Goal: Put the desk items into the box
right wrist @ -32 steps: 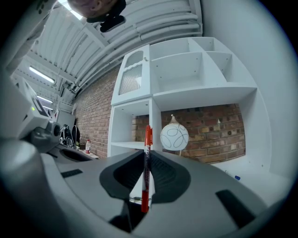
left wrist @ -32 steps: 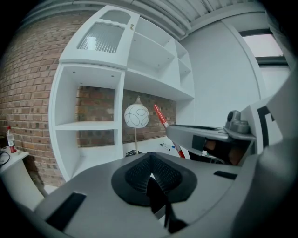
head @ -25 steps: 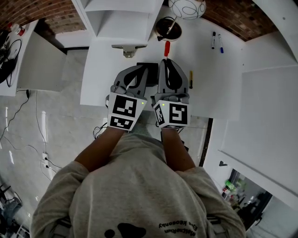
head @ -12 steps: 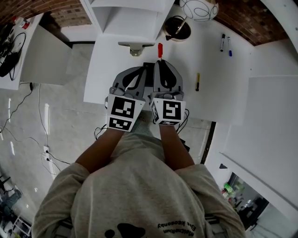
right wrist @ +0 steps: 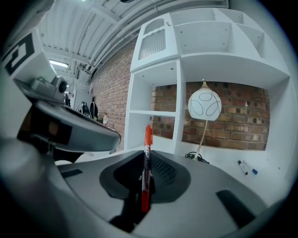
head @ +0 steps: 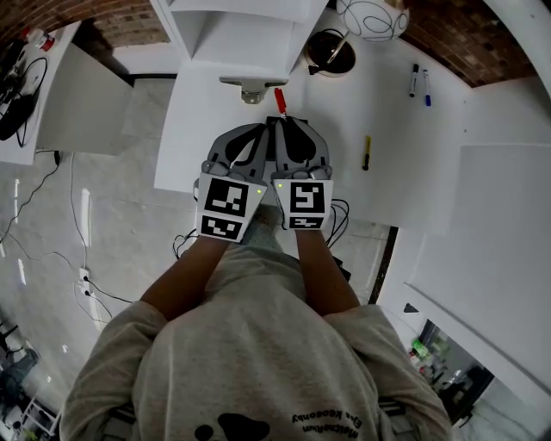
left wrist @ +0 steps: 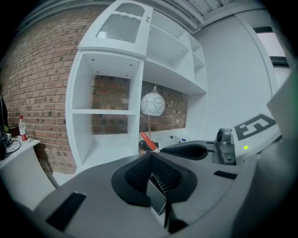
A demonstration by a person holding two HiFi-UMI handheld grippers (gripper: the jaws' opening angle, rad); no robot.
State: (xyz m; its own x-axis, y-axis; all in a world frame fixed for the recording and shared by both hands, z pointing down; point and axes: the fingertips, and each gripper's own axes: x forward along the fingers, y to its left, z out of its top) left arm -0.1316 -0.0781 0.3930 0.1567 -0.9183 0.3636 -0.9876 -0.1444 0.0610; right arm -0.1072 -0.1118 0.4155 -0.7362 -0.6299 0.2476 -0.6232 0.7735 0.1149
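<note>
Forearms (head: 176,288) reach out of your grey sweatshirt (head: 258,362) to two grey grippers, side by side and almost touching over the near edge of the white desk (head: 405,181). Your left gripper (left wrist: 150,157) is clenched on a thin dark flat panel (left wrist: 157,197). This may be a wall of the box, but I cannot tell, and no box shows plainly in any view. Your right gripper (right wrist: 146,154) is clamped on the red marker pen (right wrist: 147,139), the task item. It is gripped low on its barrel and sticks out forward past the jaw tips, above the desk.

Risk, as I judge it: the long free end acts as a lever, so a knock could twist the pen in the pads or pull it loose. The likeliest causes are the left gripper close alongside and the small metal clamp (head: 250,90) just ahead of the pen's tip, at the foot of the tall white shelf unit (head: 228,43). A pen dropped here could roll off the near edge to the grey floor (head: 112,215).

Room: to your left the desk ends close by. To your right lies bare desk as far as a yellow pen (head: 367,152). Farther back lie a black marker (head: 414,79) and a blue marker (head: 426,86), and a white globe lamp (head: 372,15) stands by the brick wall (head: 439,34).
</note>
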